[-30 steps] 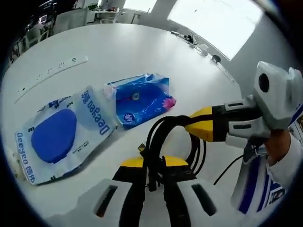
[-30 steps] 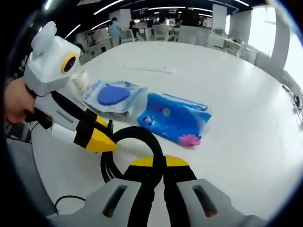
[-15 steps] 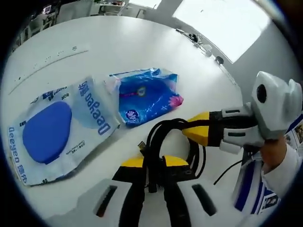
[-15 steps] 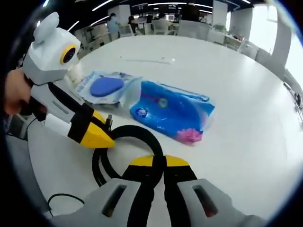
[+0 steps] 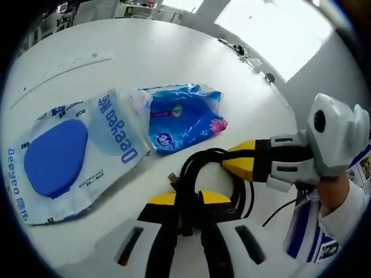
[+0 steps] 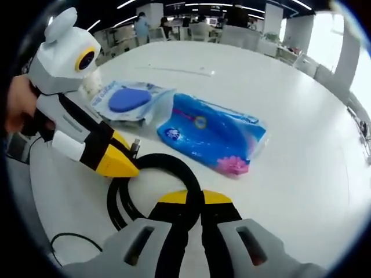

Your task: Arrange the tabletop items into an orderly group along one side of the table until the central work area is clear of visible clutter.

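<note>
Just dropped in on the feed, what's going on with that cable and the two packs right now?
A person holds both grippers on a coiled black cable over the white table. The left gripper is shut on one side of the coil and the right gripper is shut on the other. Beyond the coil lie a blue tissue pack and a clear wipes pack with a blue lid, side by side and overlapping at one edge. Neither pack is being handled.
</note>
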Action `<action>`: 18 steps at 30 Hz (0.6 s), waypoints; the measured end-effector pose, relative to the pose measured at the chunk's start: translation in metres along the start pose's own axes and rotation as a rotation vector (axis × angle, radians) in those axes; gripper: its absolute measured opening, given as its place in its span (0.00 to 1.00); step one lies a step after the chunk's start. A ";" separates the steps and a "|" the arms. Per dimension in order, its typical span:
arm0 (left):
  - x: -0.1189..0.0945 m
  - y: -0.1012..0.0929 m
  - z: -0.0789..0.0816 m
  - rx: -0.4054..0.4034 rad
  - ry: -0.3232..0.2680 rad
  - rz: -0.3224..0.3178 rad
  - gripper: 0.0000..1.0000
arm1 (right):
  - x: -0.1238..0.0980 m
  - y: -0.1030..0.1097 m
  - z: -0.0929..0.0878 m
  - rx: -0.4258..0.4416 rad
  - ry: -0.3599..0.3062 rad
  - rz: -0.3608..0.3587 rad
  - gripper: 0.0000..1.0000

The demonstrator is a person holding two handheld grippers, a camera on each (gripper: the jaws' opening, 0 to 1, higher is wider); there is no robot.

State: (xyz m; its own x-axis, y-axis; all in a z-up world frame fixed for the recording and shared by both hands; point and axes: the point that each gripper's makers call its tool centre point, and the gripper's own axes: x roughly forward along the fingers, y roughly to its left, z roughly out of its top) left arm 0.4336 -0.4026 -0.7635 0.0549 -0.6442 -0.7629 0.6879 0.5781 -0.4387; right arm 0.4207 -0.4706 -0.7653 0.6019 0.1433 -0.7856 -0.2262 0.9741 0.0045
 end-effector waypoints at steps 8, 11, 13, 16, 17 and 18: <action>-0.002 0.000 0.000 0.013 -0.014 0.000 0.11 | 0.000 0.000 0.000 0.001 -0.002 -0.009 0.05; -0.003 0.000 0.000 0.012 -0.017 -0.002 0.10 | 0.000 0.000 0.000 0.004 -0.005 -0.012 0.07; -0.004 0.000 0.000 0.012 -0.021 -0.005 0.11 | 0.000 -0.002 -0.002 0.015 0.002 -0.017 0.10; -0.006 -0.001 0.001 0.020 -0.026 -0.009 0.12 | -0.001 -0.003 -0.004 0.040 -0.002 -0.019 0.14; -0.007 -0.001 0.001 0.020 -0.027 -0.010 0.14 | -0.001 -0.003 -0.004 0.042 -0.009 -0.018 0.14; -0.007 -0.001 0.000 0.021 -0.026 -0.009 0.16 | -0.002 -0.003 -0.004 0.044 -0.010 -0.019 0.14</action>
State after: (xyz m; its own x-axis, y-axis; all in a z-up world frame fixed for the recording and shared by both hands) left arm 0.4326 -0.3984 -0.7576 0.0669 -0.6623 -0.7462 0.7037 0.5615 -0.4353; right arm 0.4174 -0.4745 -0.7660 0.6135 0.1266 -0.7795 -0.1813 0.9833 0.0171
